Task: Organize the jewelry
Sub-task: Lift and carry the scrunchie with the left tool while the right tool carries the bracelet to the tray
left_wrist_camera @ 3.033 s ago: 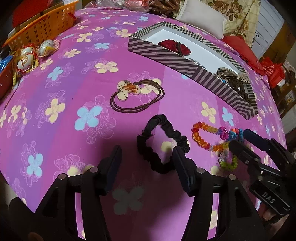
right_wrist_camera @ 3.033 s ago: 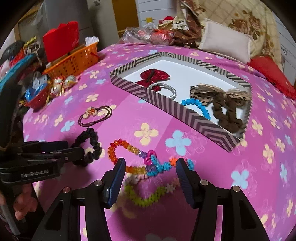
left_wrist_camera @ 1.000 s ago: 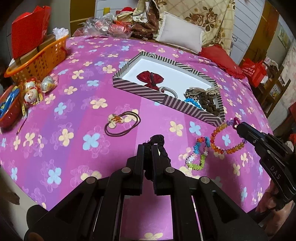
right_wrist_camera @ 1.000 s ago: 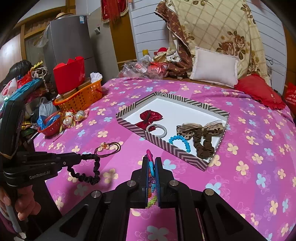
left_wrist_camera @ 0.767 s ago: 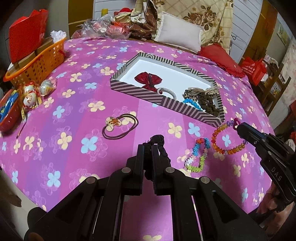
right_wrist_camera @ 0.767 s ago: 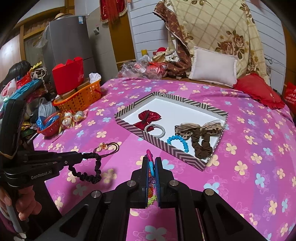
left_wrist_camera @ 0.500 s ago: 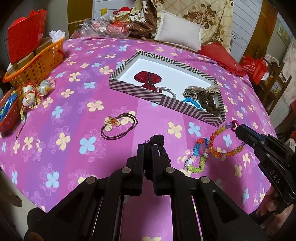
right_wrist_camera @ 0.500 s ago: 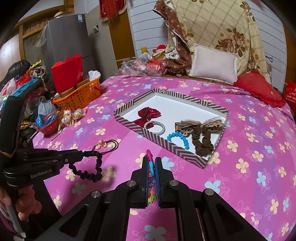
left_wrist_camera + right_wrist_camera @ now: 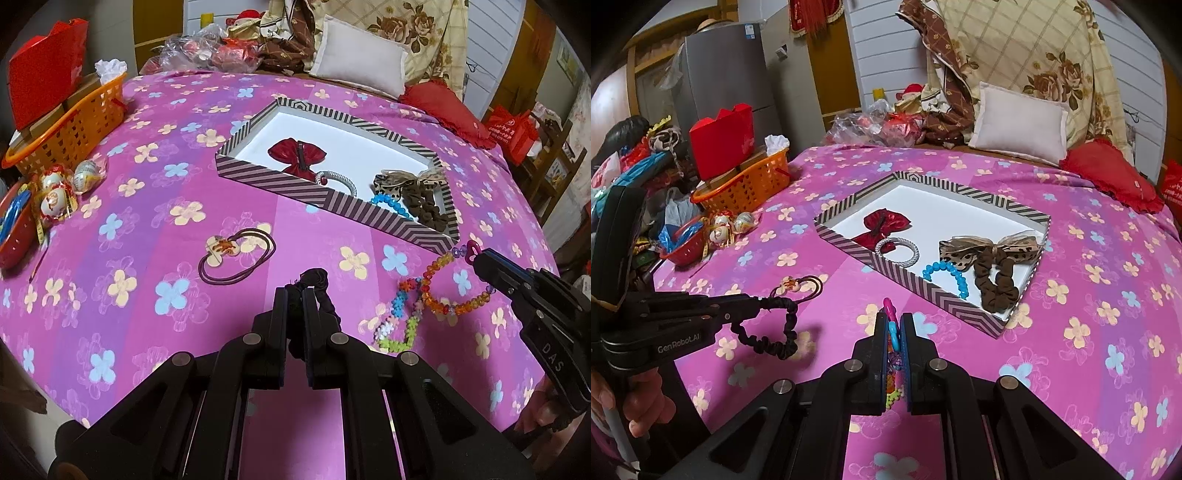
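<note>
Left wrist view: the left gripper [image 9: 294,295] is clenching a black scrunchie [image 9: 317,281], jaws pinched tight on it, and it's hanging just above the pink flowered cloth [image 9: 155,206]. Over on the right, the right gripper [image 9: 480,259] is gripping a beaded necklace [image 9: 436,291] by its pink clasp end, with the rest of the colourful beads trailing down onto the cloth. A brown hair tie [image 9: 236,254] with a little charm is lying on the cloth, near the striped box [image 9: 332,201], which is sitting farther back with a red bow [image 9: 297,155], a silver bangle [image 9: 340,181], a blue bead bracelet [image 9: 388,203] and a brown scrunchie [image 9: 421,203] inside.

Right wrist view: the right gripper [image 9: 894,325] is squeezing the beaded necklace [image 9: 892,332] between closed jaws, pink clasp poking out on top. The left gripper [image 9: 753,304] is coming in from the left side, holding the black scrunchie [image 9: 775,332] dangling clear of the cloth [image 9: 1089,332]. The striped box [image 9: 923,288] is sitting ahead, the orange basket [image 9: 746,188] off to the far left.
</note>
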{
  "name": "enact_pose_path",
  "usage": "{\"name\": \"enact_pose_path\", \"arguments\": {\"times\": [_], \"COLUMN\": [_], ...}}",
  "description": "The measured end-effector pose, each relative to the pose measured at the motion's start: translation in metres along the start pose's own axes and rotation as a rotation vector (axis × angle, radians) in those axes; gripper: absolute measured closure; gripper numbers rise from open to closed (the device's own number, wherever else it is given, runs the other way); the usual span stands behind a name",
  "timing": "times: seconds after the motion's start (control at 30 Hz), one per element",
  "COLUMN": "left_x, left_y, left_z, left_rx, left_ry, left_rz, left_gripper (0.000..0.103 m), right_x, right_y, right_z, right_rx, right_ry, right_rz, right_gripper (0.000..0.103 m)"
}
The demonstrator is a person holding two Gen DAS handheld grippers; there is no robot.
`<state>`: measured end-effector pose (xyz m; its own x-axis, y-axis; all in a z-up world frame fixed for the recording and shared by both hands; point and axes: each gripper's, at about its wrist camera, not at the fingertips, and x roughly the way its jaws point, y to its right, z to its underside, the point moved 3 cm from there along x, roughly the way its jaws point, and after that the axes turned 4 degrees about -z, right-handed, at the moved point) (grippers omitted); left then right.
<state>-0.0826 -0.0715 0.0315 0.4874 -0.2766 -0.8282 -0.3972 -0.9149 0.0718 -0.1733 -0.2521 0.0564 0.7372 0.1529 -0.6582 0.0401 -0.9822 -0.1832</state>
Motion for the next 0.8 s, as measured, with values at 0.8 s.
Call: {"name": "enact_pose_path", "arguments": {"times": [0.8], "left_x": [0.033], "left_y": [0.027], "left_z": [-0.080], "left_rx": [0.041], "left_ry": [0.033], "left_rz": [-0.031], "left_gripper": [0.097], "right_x": [0.028], "right_y": [0.034], "right_z": [-0.044], "right_rx": [0.011], "right_ry": [0.003], "right_rz": [0.029], "right_gripper": [0.097]}}
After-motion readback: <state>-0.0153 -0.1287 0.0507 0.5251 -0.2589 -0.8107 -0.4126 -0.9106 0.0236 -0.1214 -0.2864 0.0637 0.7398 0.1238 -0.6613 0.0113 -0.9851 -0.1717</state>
